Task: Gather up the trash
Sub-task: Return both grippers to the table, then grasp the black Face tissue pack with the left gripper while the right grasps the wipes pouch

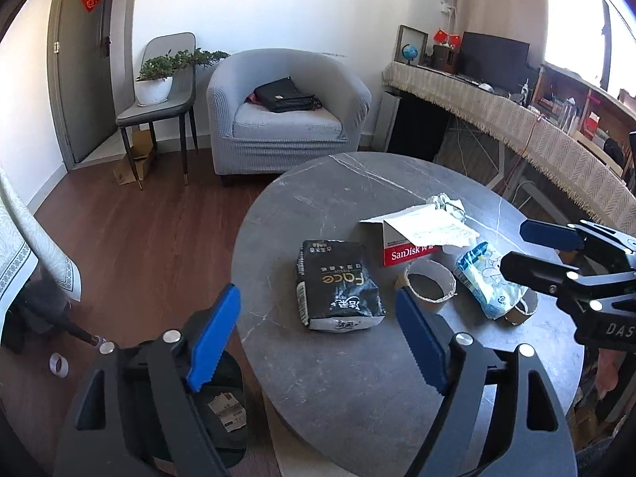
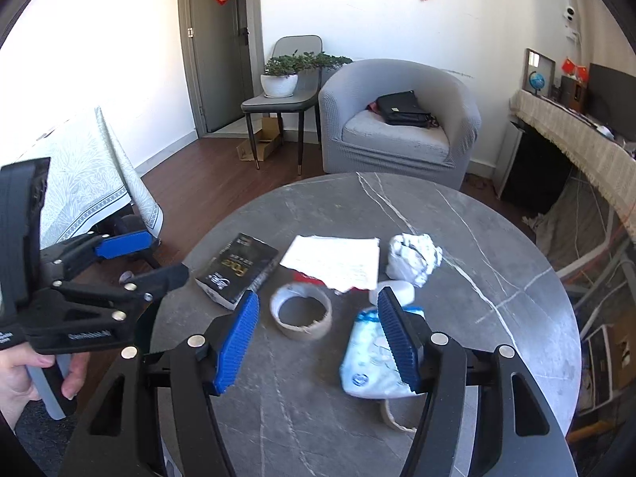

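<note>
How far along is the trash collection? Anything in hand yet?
Done: paper already lies in the black bin beside the table. In hand: nothing; the left tool and right tool are both open and empty. Left: black tissue pack, tape roll, blue wrapper, crumpled paper, paper sheet, SanDisk box.

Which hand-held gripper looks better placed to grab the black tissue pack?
Probably the left hand-held gripper. Its open jaws frame the black tissue pack straight ahead. The right hand-held gripper is lined up with the tape roll and blue-white wrapper instead.
</note>
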The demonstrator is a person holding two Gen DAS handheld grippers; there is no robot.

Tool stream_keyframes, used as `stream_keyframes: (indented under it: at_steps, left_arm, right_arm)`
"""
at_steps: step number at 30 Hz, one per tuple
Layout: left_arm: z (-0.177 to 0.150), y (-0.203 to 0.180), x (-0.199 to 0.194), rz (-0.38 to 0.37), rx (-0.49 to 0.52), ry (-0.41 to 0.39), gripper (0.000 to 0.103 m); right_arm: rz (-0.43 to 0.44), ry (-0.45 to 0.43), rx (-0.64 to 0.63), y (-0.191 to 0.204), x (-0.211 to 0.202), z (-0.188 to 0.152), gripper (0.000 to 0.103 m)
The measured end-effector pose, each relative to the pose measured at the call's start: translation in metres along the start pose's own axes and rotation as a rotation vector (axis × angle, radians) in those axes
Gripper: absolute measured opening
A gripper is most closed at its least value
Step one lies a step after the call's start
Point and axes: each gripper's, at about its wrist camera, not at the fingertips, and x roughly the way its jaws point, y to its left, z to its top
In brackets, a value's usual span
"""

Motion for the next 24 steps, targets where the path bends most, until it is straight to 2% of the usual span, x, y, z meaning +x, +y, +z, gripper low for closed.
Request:
stream_keyframes:
  at_steps: [8, 13, 24]
  left_arm:
    - [0.0, -0.012, 0.032, 0.019, 0.009, 0.061, 0.083]
    - [-0.002, -0.017, 0.045, 0.023, 0.019, 0.094, 0.083]
    - [-0.004, -0.019, 0.061, 0.053, 0.018, 0.111, 0.082]
  right_arm:
    - [0.004, 0.02, 0.04, -0.021, -0.002, -0.011, 0.064]
    - [-0.015, 0.034, 0.039, -0.029, -0.004, -0.018, 0.073]
    - [-0.045, 0.08, -0.014, -0.031, 0.005, -0.033, 0.074]
